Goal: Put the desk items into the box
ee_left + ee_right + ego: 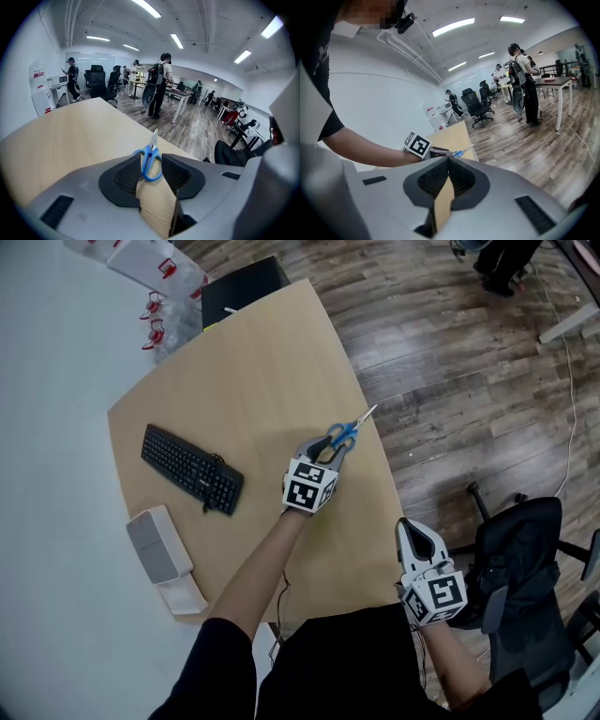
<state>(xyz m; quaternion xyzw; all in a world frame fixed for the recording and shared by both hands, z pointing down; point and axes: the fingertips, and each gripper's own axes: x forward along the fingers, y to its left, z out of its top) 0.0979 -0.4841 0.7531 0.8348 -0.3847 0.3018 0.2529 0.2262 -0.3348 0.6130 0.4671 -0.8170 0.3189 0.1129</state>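
Note:
Blue-handled scissors (347, 433) lie near the right edge of the wooden table (253, 381), blades pointing off toward the floor. My left gripper (330, 448) is right at them. In the left gripper view its jaws stand open with the scissors (152, 149) handles between the fingertips (125, 174), the scissors resting on the table. My right gripper (405, 527) hangs off the table's near right corner with its jaws together and nothing in them. The right gripper view (448, 160) shows the left gripper's marker cube (416, 144) and the scissors (459, 153) beyond.
A black keyboard (192, 468) lies on the table's left side. A pale grey box (159, 545) sits at the near left edge beside a flat white piece (183, 596). A black case (244, 292) stands past the far end. An office chair (525, 568) is at my right.

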